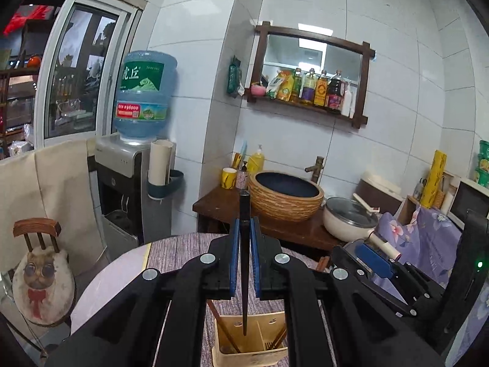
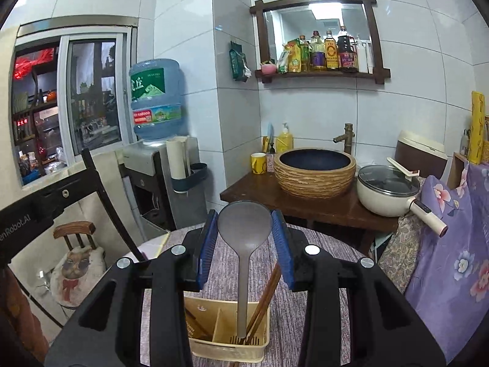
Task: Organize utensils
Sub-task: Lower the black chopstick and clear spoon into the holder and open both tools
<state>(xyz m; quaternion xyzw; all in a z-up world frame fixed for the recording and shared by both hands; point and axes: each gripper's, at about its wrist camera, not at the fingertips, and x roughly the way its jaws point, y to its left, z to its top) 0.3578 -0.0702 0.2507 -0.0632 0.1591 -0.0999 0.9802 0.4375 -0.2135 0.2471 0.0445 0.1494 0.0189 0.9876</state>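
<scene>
My left gripper [image 1: 245, 232] is shut on black chopsticks [image 1: 244, 263] that hang point-down over a cream utensil holder [image 1: 224, 351] on the table. The tip hangs at the holder's opening. Brown chopsticks [image 1: 221, 327] lean inside it. My right gripper [image 2: 245, 229] is shut on the bowl of a grey spoon [image 2: 244, 223] whose handle reaches down into the right compartment of the same holder [image 2: 226, 347], next to brown chopsticks [image 2: 264, 298]. The right gripper also shows at the right of the left wrist view [image 1: 376, 260].
The holder stands on a round table with a purple woven mat [image 2: 293, 309]. Behind are a wooden stand with a basin [image 2: 314, 172], a lidded pot [image 2: 388, 191], a water dispenser [image 2: 156, 165], a cat-cushion chair [image 1: 42, 281] and floral cloth [image 2: 452, 244].
</scene>
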